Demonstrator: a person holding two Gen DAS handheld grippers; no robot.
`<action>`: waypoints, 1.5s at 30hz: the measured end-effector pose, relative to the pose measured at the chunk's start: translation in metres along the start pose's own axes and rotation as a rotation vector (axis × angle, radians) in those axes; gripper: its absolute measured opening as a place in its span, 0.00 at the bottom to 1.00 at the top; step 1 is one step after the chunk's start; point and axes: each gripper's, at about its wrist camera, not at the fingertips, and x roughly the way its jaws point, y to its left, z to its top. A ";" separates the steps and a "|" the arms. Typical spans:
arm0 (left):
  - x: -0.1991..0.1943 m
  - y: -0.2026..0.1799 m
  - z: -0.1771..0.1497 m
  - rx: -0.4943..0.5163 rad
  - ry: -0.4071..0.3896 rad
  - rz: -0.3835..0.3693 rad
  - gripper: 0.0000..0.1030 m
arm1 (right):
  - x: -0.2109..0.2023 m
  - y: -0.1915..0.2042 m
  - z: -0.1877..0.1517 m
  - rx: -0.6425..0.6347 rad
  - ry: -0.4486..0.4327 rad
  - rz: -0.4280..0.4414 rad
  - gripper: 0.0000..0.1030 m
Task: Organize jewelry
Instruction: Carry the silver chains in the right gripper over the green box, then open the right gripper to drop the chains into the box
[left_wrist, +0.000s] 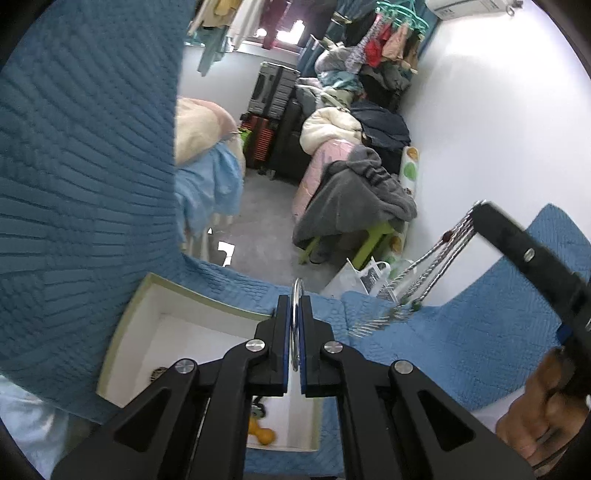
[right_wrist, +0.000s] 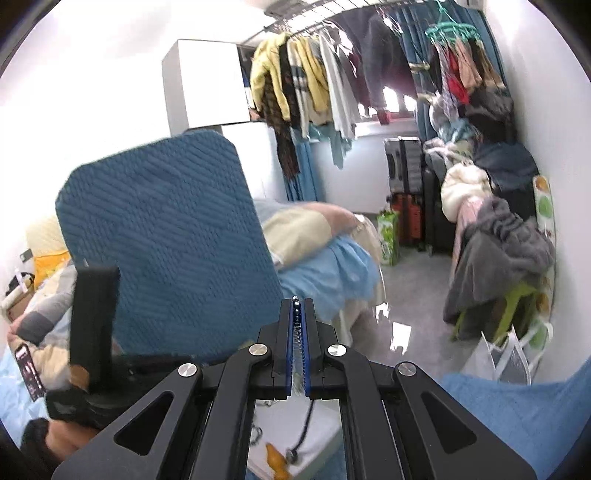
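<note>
My left gripper is shut on a silver ring-shaped bangle, held above a white open box on a blue quilted cover. The box holds an orange piece and a few small dark items. My right gripper is shut on silver chain necklaces. In the left wrist view they hang in several strands from the right gripper, with dark beads, above the cover. The box also shows in the right wrist view below the gripper.
A blue quilted cushion stands upright at the left of the box. Behind are a bed, suitcases, a pile of clothes on a green stool and a white bag on the grey floor.
</note>
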 end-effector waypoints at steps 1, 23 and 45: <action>-0.002 0.004 0.001 -0.003 -0.003 0.003 0.03 | 0.002 0.003 0.003 -0.003 -0.003 0.001 0.02; 0.057 0.092 -0.035 0.040 0.222 0.120 0.03 | 0.118 0.014 -0.118 0.090 0.427 -0.050 0.02; 0.012 0.066 -0.022 0.029 0.136 0.084 0.54 | 0.081 0.009 -0.098 0.096 0.404 -0.064 0.22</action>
